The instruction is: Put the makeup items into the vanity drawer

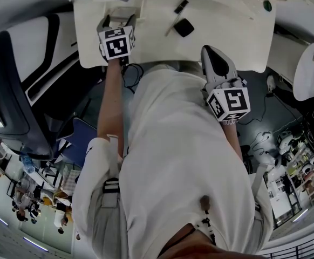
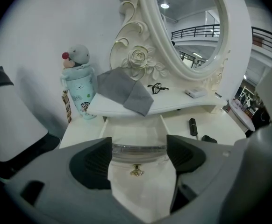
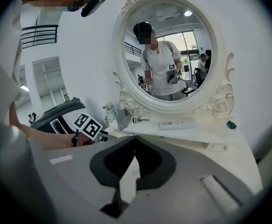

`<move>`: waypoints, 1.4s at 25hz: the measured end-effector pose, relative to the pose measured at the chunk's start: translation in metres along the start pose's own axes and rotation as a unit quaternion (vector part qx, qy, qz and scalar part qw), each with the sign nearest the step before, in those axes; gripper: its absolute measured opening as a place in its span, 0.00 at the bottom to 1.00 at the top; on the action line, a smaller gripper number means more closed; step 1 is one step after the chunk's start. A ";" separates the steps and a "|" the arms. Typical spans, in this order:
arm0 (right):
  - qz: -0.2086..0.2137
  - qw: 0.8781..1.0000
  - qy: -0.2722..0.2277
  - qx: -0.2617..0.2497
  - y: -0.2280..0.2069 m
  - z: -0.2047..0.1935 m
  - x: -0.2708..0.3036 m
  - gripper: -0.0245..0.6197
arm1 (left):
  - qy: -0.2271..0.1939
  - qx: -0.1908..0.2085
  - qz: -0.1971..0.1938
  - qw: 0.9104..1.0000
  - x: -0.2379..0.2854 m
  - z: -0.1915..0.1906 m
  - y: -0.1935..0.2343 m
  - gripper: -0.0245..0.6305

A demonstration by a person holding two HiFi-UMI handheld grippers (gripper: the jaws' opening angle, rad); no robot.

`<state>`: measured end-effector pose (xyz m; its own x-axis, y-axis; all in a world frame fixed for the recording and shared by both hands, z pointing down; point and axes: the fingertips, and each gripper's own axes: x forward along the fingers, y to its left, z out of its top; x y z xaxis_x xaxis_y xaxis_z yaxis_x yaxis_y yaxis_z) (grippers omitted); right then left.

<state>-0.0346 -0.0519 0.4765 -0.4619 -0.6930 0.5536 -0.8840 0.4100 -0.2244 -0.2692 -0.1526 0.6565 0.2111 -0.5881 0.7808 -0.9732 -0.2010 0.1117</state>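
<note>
The white vanity's drawer [image 1: 122,11] stands pulled out at the table's left. My left gripper [image 1: 117,21] is open at its front. In the left gripper view the drawer front with its gold knob [image 2: 136,171] lies between the spread jaws of the left gripper [image 2: 138,155], and the drawer's inside [image 2: 136,133] looks bare. A black tube [image 1: 181,6] [image 2: 192,126], a black compact [image 1: 184,27] [image 2: 209,138] and a thin stick [image 1: 172,25] lie on the tabletop to the right. My right gripper [image 1: 210,52] [image 3: 135,143] hovers shut and holds nothing at the table's front edge.
A raised shelf under the oval mirror [image 3: 166,50] carries a grey cloth [image 2: 126,91], an eyelash curler [image 2: 157,87], a white box [image 2: 195,92] and a green item [image 3: 231,124]. A doll-topped cup [image 2: 80,85] stands at the far left. A dark chair [image 1: 8,90] is beside the vanity.
</note>
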 end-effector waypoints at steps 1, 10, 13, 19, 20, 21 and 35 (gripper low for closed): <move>0.000 1.000 0.000 0.000 0.000 0.000 0.000 0.05 | 0.005 0.012 0.001 1.000 0.001 0.000 -0.001 0.61; -0.009 1.000 0.001 0.002 -0.003 0.001 0.000 0.05 | 0.032 0.020 -0.004 0.999 0.025 -0.002 0.002 0.61; -0.012 1.000 0.001 0.004 -0.003 0.001 0.000 0.05 | 0.027 0.023 -0.002 0.999 0.026 -0.002 0.002 0.61; -0.012 1.000 -0.001 0.004 -0.005 0.001 -0.001 0.05 | 0.004 0.022 -0.015 1.000 0.024 0.001 -0.003 0.61; -0.011 1.000 -0.001 0.005 -0.005 0.001 -0.001 0.05 | 0.005 0.021 -0.018 1.000 0.023 0.001 -0.005 0.62; -0.010 1.000 -0.001 0.005 -0.005 0.000 -0.002 0.05 | 0.006 0.019 -0.018 1.000 0.023 0.001 -0.006 0.62; 0.046 0.999 -0.019 -0.005 -0.014 -0.002 -0.025 0.05 | -0.100 0.027 0.100 0.990 -0.058 0.028 -0.023 0.05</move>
<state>-0.0105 -0.0391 0.4673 -0.5440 -0.6740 0.4998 -0.8369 0.4792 -0.2647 -0.2564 -0.1359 0.5909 0.0346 -0.7622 0.6464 -0.9922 -0.1036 -0.0691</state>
